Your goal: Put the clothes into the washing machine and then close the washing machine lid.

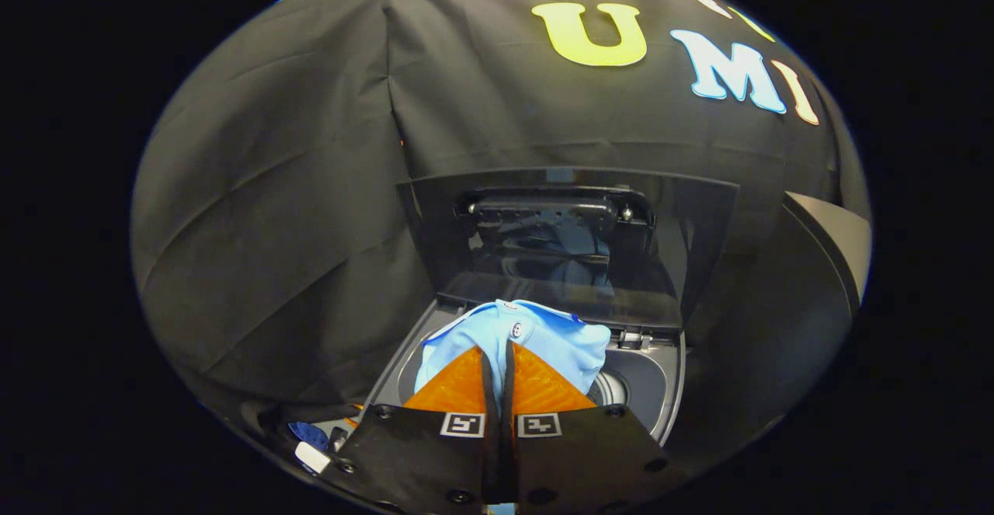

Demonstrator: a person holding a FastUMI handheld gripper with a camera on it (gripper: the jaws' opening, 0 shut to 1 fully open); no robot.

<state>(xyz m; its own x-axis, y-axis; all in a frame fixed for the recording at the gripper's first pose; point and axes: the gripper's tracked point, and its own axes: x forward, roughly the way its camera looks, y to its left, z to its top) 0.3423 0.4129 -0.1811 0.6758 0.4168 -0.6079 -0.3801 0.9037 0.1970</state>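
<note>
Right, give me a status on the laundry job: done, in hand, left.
Done: the washing machine lid stands open and the light blue garment has been lifted. In hand: the gripper has its orange fingers pinched on that garment, holding it above the washer opening. Left: drop it into the drum, then close the lid.

The setting was a cloth-walled demonstration booth, where black fabric (pixel 295 189) hung behind a top-loading washing machine (pixel 660 391) whose glossy lid (pixel 699 235) stood raised.
</note>
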